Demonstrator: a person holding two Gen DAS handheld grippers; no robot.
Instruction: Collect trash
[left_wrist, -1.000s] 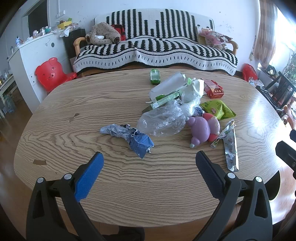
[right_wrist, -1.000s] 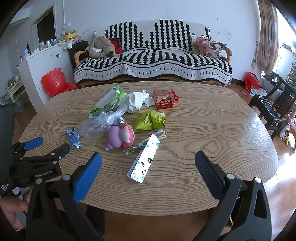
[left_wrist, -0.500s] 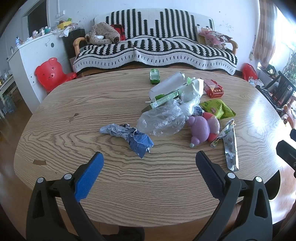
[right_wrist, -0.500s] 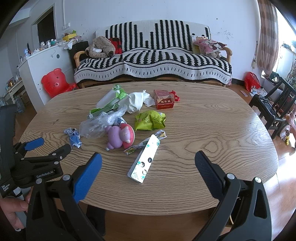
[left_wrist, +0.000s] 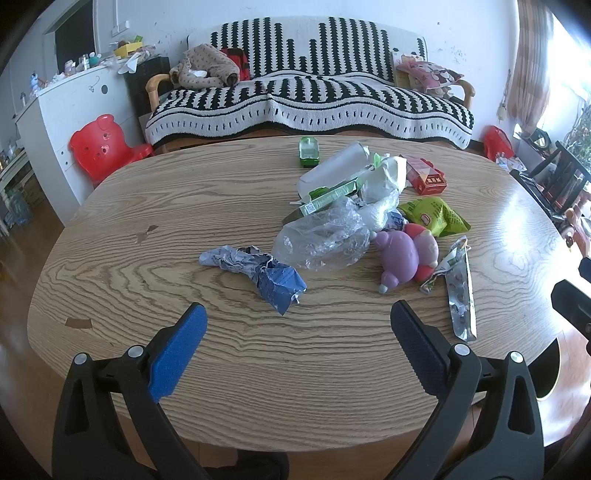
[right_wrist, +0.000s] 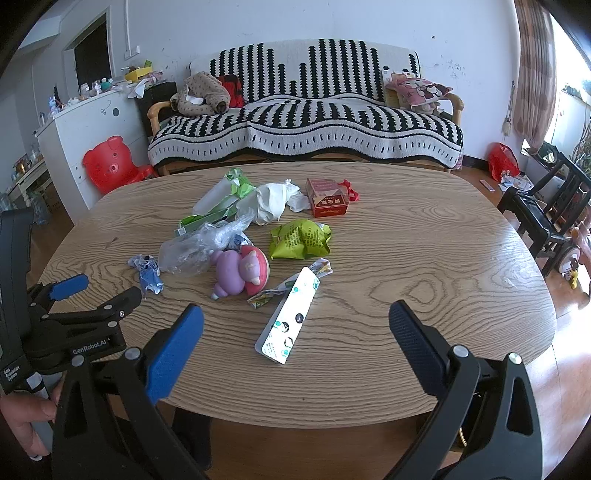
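Left tongs (left_wrist: 297, 325) and right tongs (right_wrist: 295, 326) hover wide apart and empty at the near edge of the oval wooden desk (right_wrist: 424, 258), apparently poised to choose; crumpled blue wrapper (left_wrist: 266, 271), clear plastic bag (left_wrist: 325, 240) and white blister strip (right_wrist: 290, 321) lie clustered mid-desk.

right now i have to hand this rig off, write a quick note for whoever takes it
Left gripper: open, empty, held over the near table edge.
Right gripper: open, empty, also at the near edge.
Trash all sits on the wooden table: blue crumpled wrapper nearest the left gripper, clear plastic bag, long white wrapper nearest the right gripper, green snack bag, red box, white tissue. A purple and pink toy lies among it.
Done: nothing collected. No bin in view.
Left: everything.
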